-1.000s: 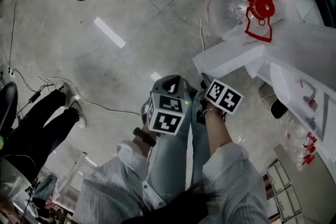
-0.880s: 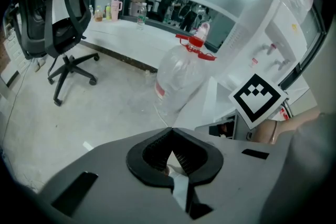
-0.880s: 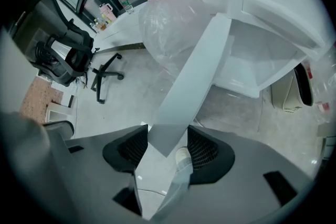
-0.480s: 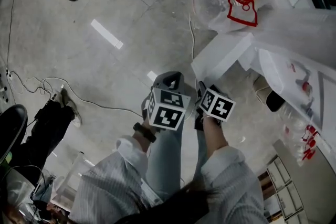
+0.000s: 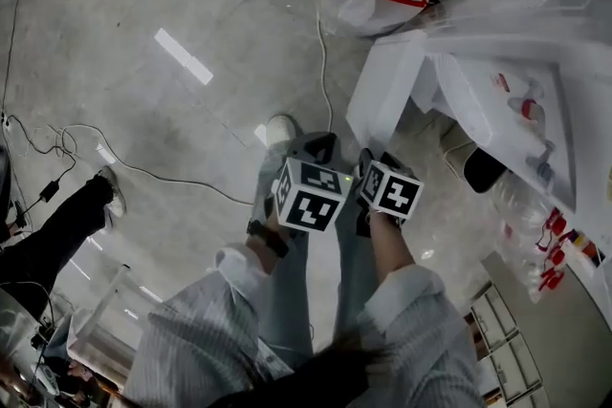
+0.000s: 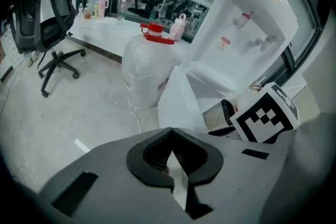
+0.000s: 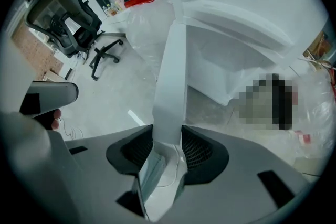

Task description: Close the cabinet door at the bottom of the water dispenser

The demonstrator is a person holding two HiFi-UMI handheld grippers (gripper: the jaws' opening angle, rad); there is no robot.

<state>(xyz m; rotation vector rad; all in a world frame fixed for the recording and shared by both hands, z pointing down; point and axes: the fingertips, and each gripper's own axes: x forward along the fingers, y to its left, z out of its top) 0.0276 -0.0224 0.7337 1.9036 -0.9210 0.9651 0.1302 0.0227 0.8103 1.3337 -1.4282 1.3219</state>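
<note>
cabinet door (image 5: 387,86) wide open at the foot of the water dispenser (image 6: 247,23), free edge pinched by the right claw (image 7: 167,136) — jaws just closing onto it, presumably to swing it shut — left claw (image 6: 171,136) closed, empty, alongside.

Grey polished floor (image 5: 191,129), black office chair (image 6: 52,23), white counter (image 6: 102,31)

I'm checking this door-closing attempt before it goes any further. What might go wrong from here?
1. The right gripper has just been closing its jaws, and its pads pinch only the thin edge of the open cabinet door. Such a narrow hold may slip as the door swings.
2. A dark object sits in the opening behind the door and might stop it from shutting fully.
</note>
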